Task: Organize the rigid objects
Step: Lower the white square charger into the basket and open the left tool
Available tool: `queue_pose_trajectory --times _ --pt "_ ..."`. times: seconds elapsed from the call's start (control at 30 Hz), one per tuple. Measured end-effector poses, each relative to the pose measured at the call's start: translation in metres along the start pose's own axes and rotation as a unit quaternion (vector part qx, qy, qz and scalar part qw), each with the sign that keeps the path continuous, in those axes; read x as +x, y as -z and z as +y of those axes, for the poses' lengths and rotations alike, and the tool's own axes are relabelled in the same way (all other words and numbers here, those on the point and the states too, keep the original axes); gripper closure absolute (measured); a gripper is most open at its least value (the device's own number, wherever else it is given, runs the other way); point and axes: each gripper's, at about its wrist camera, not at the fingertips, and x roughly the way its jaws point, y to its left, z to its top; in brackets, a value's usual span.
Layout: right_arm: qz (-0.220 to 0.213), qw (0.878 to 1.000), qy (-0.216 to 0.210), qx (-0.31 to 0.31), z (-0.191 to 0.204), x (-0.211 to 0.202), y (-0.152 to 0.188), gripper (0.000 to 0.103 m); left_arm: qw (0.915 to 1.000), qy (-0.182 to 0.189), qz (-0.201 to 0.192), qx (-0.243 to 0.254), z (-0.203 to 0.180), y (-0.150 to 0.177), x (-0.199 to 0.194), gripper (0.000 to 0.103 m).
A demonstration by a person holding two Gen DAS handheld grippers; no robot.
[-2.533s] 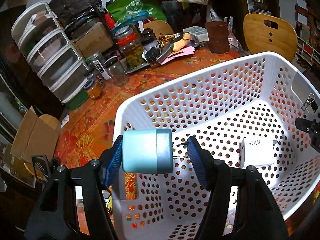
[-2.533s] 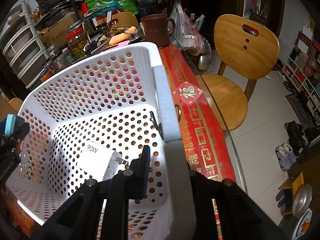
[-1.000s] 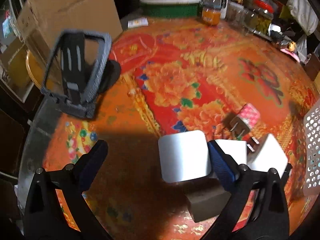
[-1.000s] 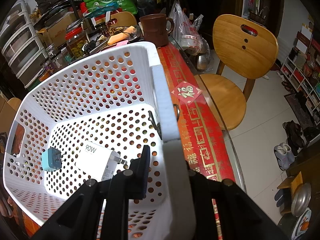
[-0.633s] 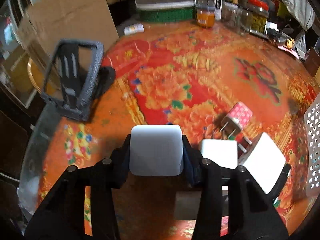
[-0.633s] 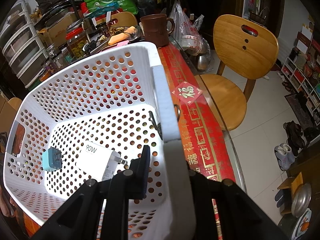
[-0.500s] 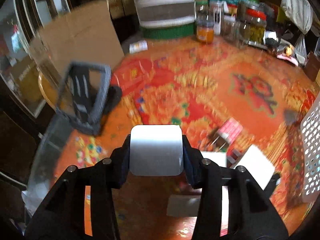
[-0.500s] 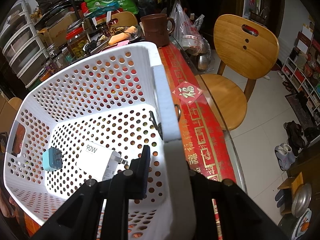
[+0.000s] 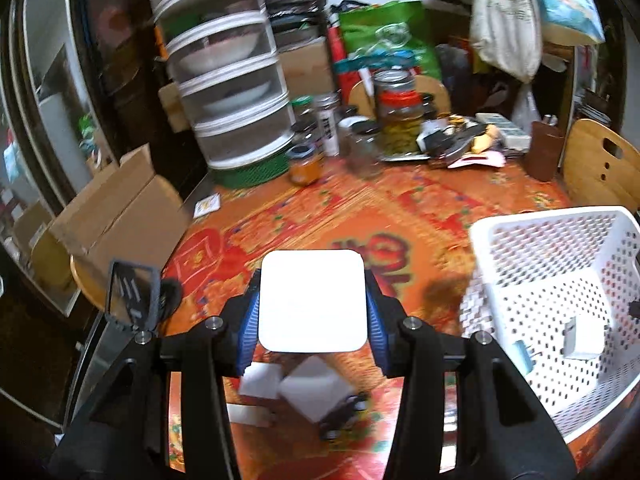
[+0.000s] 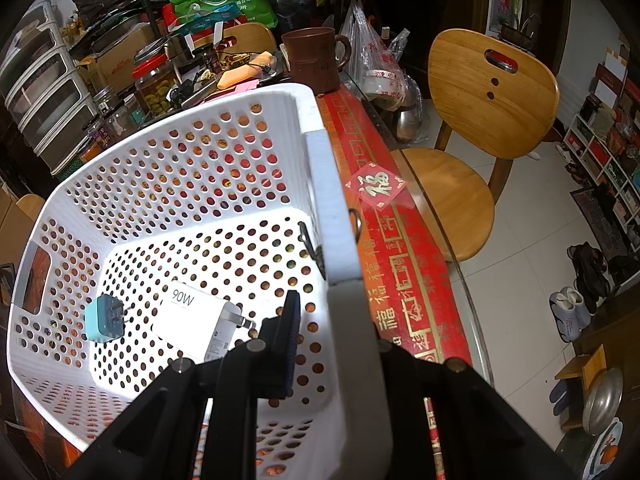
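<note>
the left gripper point(image 9: 312, 312) is clamped on a white square charger point(image 9: 312, 300), held above the tablecloth. the white basket point(image 9: 552, 224) lies off to its right, and the right gripper point(image 10: 340, 344) pinches that basket's near wall.

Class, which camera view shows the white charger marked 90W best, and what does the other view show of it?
The right wrist view: the 90W charger lies close and sharp on the floor of the white basket, label and prongs readable. The left wrist view shows it only as a small blurred white block deep in the basket, with no label legible.
</note>
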Motion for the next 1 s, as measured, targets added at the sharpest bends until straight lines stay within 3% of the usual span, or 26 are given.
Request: queue_pose_trajectory --times 0.47,0.7,1.0 --pt "-0.001 1.000 0.000 0.000 0.001 0.000 0.000 0.086 0.9965 0.050 -0.019 0.064 -0.118 -0.004 -0.046 0.060" --pt "-0.002 1.000 -0.001 0.002 0.003 0.000 0.000 0.086 0.9935 0.061 0.003 0.097 -0.164 0.006 -0.033 0.060" --pt "-0.002 1.000 -0.001 0.001 0.005 0.000 0.000 0.086 0.9886 0.088 0.036 0.117 -0.194 0.017 -0.011 0.060"
